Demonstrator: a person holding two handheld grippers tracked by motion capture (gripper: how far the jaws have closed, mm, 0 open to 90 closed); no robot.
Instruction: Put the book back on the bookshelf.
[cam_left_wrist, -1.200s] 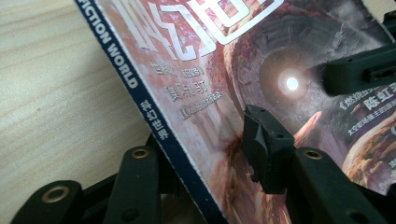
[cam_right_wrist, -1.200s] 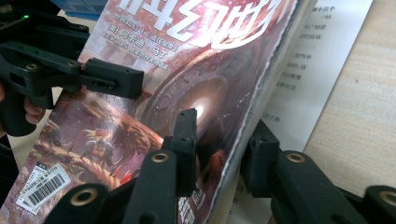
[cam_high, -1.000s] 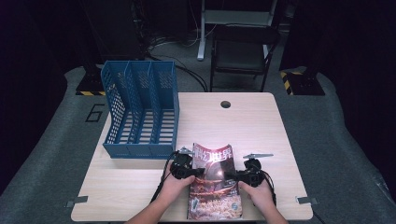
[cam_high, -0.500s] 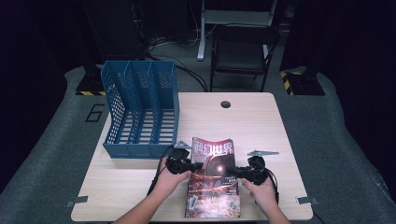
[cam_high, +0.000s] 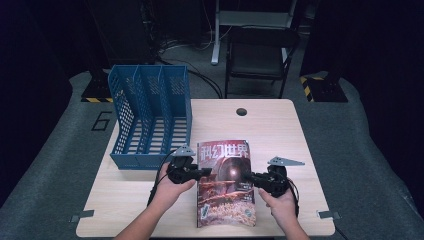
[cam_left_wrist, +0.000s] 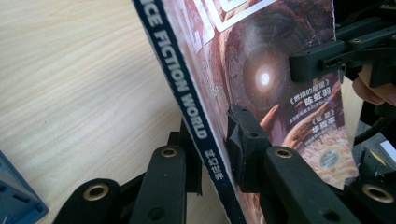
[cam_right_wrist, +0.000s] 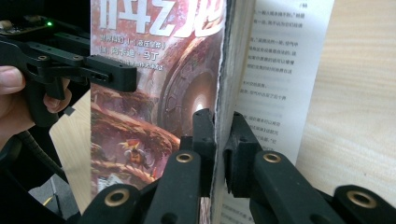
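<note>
The left gripper clamps the magazine at its spine. The right gripper clamps the page edge, beside a blue file rack on the table.

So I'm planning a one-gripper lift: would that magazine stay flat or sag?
Probably sag: the magazine is thin, and its lower edge already curls. Pages fan loose past the right gripper, so they may splay. The glued spine at the left gripper looks stiffest.
</note>
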